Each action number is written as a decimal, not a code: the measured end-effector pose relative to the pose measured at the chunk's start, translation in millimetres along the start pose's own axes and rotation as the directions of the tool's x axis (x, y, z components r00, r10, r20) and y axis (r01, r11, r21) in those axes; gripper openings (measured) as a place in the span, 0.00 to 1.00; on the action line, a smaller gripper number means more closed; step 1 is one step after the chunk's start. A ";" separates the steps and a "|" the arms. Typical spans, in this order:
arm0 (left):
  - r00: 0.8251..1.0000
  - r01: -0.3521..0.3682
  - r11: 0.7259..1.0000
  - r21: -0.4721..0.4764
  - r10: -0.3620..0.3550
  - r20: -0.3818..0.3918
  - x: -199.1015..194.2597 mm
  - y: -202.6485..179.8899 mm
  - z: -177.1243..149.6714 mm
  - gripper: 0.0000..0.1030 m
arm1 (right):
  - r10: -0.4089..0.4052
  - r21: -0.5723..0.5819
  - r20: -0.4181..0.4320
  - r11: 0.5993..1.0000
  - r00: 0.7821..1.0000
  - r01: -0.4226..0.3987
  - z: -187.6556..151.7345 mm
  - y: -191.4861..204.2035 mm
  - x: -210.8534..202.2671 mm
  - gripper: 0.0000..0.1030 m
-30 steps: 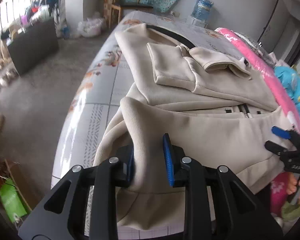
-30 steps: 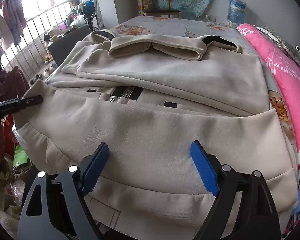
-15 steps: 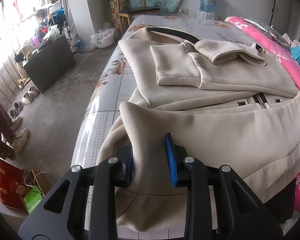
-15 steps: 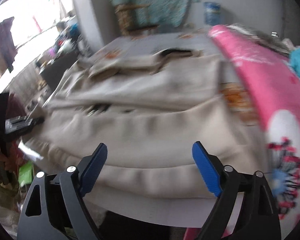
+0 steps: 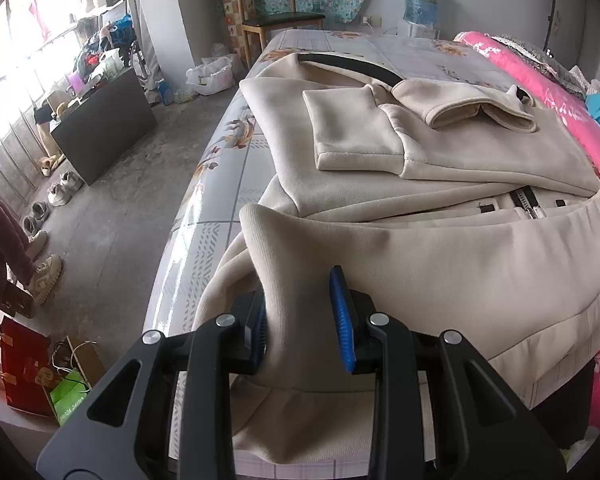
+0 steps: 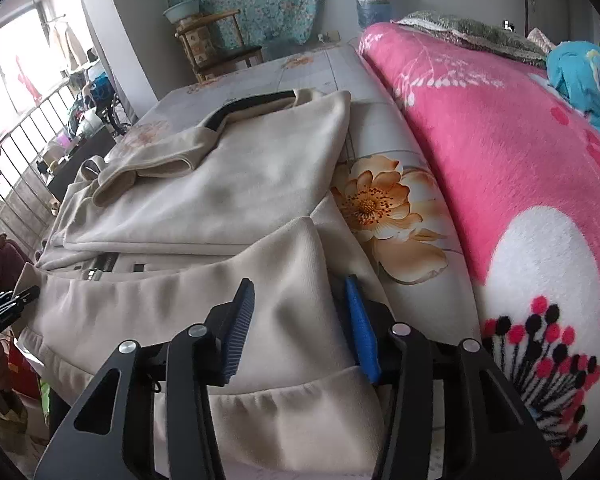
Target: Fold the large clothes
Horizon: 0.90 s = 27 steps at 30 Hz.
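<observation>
A large beige zip-up jacket (image 5: 440, 256) lies on the bed with both sleeves folded across its chest and its lower part turned up. My left gripper (image 5: 300, 316) is shut on the jacket's left hem corner, fabric bunched between the blue pads. In the right wrist view my right gripper (image 6: 300, 320) is closed around the right hem corner of the jacket (image 6: 228, 184), fabric between the pads. The left gripper (image 6: 4, 308) shows at that view's left edge.
The bed (image 5: 220, 184) has a glossy floral cover; its left edge drops to a concrete floor with shoes (image 5: 44, 276) and bags (image 5: 68, 396). A pink blanket (image 6: 500, 152) runs along the right. A chair (image 5: 280, 20) and water bottle (image 5: 422, 0) stand beyond.
My right gripper swung right from the hem's middle to its right corner and closed from wide open onto the fabric. My left gripper kept its hold on the left corner.
</observation>
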<state>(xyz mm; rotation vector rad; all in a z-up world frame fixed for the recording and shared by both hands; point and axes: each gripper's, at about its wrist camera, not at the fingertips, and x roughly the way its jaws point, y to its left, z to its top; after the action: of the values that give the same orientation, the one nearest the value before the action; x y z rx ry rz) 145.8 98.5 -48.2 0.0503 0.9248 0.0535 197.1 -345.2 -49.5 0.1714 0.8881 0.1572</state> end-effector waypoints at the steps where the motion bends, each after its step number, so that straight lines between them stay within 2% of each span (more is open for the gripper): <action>1: 1.000 -0.002 1.000 0.002 0.002 0.000 0.1 -0.2 0.0 0.27 | 0.001 -0.004 -0.001 1.000 1.000 -0.001 -1.7 0.1 -1.2 0.41; 4: 1.000 -0.009 1.000 0.004 0.009 -0.002 0.3 -1.0 0.6 0.27 | 0.006 -0.014 -0.025 1.000 1.000 -0.007 -7.4 2.8 -7.8 0.35; 6: 1.000 -0.010 1.000 0.003 0.010 -0.004 0.4 -1.0 0.7 0.27 | 0.005 -0.024 -0.039 1.000 0.999 -0.006 -11.5 4.1 -13.1 0.28; 9: 1.000 -0.016 1.000 0.007 0.016 -0.006 0.3 -1.7 0.9 0.27 | -0.002 -0.046 -0.039 0.999 0.999 0.000 -12.3 7.2 -18.9 0.25; 18: 0.999 -0.054 0.998 0.037 0.055 -0.004 -0.2 -7.8 1.7 0.27 | -0.132 -0.118 -0.037 0.985 0.991 0.126 -5.1 18.0 -1.0 0.24; 21: 0.998 -0.067 0.997 0.046 0.067 -0.003 -0.3 -9.8 1.9 0.27 | -0.191 -0.179 -0.026 0.967 0.981 0.184 -8.9 27.2 0.6 0.24; 27: 0.997 -0.072 0.996 0.050 0.073 -0.002 -0.5 -10.0 1.6 0.27 | -0.236 -0.213 -0.023 0.951 0.971 0.226 -7.6 33.7 3.7 0.24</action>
<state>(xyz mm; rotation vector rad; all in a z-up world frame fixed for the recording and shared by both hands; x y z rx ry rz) 147.0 88.5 -47.5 0.1303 0.9279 0.0978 191.2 -311.0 -49.8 -0.1335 0.9269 0.0354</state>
